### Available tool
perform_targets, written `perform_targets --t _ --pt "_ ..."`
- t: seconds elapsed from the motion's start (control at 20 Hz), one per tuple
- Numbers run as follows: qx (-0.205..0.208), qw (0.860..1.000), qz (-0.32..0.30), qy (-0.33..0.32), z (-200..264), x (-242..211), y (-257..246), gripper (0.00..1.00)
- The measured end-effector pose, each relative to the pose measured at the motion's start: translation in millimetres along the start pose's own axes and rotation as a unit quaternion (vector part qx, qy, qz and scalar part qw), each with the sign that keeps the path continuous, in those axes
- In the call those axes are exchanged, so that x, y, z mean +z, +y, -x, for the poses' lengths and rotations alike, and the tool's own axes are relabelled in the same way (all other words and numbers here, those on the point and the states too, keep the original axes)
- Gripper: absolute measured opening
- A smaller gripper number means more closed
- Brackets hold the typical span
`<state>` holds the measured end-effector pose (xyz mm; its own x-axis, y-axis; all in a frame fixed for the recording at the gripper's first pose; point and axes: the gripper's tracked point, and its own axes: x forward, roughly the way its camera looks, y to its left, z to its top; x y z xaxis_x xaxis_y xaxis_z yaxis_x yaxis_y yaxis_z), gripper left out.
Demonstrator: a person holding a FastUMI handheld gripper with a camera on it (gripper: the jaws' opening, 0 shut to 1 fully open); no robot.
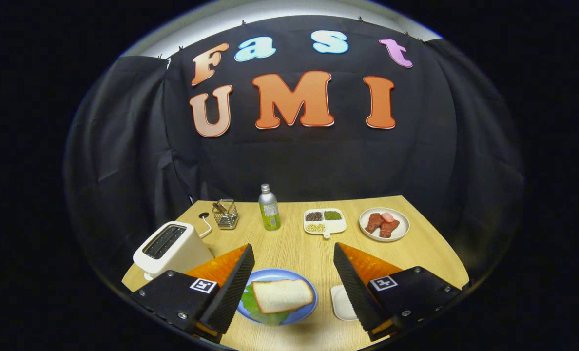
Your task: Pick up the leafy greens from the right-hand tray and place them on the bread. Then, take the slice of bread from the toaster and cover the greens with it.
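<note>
A blue plate (307,291) lies on the wooden table between my fingers, nearer the left one. On it a slice of white bread (282,295) lies over leafy greens (253,306), whose edges stick out at the slice's left and underneath. My gripper (292,280) hangs open above the plate with nothing between its fingers. The white toaster (171,247) stands beyond the left finger, its slots dark. A small white tray (340,302) shows beside the right finger, partly hidden by it.
Further back stand a wire basket (225,214), a green bottle (269,208), a white divided dish of beans and grains (324,222) and a white plate with pieces of meat (384,224). The toaster's cord (204,225) runs behind it.
</note>
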<state>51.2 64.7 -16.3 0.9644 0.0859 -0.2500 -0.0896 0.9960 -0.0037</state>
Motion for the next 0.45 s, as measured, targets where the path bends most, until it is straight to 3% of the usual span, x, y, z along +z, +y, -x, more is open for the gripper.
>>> perform_targets --t 0.45 --pt "0.007 0.999 0.015 -0.046 19 24 8 0.98"
